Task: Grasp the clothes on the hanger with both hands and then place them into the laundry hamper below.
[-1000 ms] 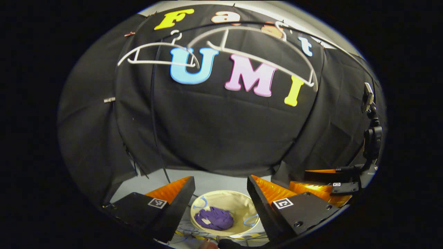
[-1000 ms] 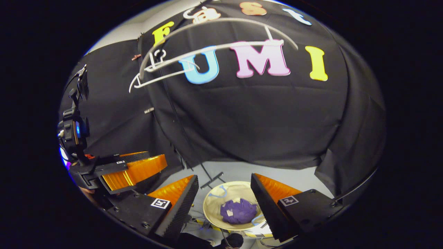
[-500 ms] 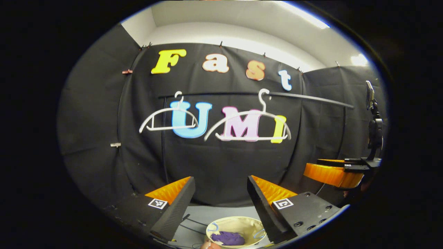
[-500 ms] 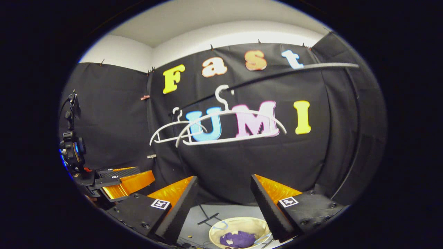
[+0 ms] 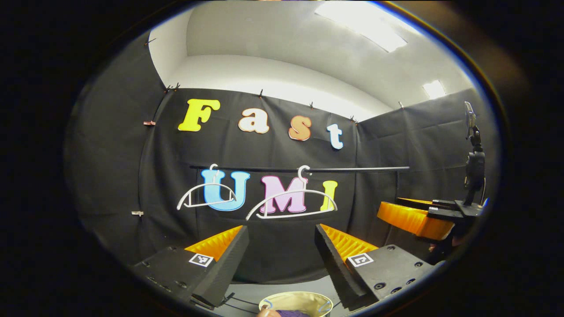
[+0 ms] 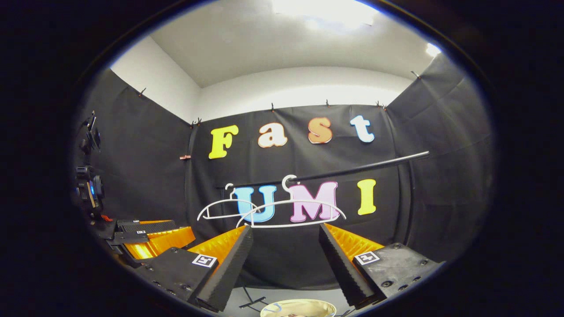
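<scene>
In the left gripper view, the left tool (image 5: 281, 259) sits at the bottom of the frame with its fingers spread apart and nothing between them. Just below the gap, at the very bottom edge, is the rim of a round cream fabric laundry hamper (image 5: 294, 300) with a sliver of purple clothing (image 5: 294, 313) inside it, resting on a pale grey floor (image 5: 246, 296). At the right edge of the frame the right tool (image 5: 396, 213) is seen from the side; whether its fingers are apart cannot be told from there.

In the right gripper view, the right tool (image 6: 285, 257) fills the lower middle, fingers apart and empty; the hamper's rim shows at the bottom centre, and the left tool (image 6: 176, 233) lies at lower left.

Farther back, in the middle of the frame, two bare white plastic hangers (image 5: 291, 202) hang from a thin black horizontal rail (image 5: 352, 168) in front of the black cloth wall (image 5: 110, 176). Above the cloth, in the upper part of the frame, are a white wall and ceiling (image 5: 286, 48) with bright panel lights (image 5: 361, 26).
</scene>
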`<state>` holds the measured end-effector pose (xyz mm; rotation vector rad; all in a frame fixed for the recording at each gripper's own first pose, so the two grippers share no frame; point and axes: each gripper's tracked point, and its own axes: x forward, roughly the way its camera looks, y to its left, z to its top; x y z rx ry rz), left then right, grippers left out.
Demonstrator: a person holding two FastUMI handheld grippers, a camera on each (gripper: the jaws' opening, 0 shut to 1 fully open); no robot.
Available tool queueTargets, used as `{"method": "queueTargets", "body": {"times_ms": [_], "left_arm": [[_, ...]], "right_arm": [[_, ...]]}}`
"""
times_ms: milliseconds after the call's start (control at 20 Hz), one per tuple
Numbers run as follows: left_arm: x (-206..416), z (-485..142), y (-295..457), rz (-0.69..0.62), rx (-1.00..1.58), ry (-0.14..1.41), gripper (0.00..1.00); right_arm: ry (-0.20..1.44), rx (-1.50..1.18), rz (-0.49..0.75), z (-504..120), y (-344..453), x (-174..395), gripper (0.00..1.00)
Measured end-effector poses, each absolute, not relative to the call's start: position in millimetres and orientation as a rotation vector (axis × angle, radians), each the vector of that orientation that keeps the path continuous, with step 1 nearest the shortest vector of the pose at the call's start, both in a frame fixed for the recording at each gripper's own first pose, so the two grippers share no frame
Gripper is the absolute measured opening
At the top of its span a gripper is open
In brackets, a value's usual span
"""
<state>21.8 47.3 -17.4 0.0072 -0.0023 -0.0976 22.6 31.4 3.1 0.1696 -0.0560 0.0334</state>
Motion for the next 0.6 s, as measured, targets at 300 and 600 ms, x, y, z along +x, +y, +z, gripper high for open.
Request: {"method": "queueTargets", "body": {"times_ms": [300, 600], "left_arm": [[13, 6, 48, -0.086, 0.042, -0.059, 0.92], [16, 8, 21, -0.095, 0.005, -0.061, 0.95]], "right_arm": [[-0.092, 0.177, -0.024, 23, 10, 8, 0.97], [-0.098, 0.155, -0.012, 29, -6, 4, 0.97]]}}
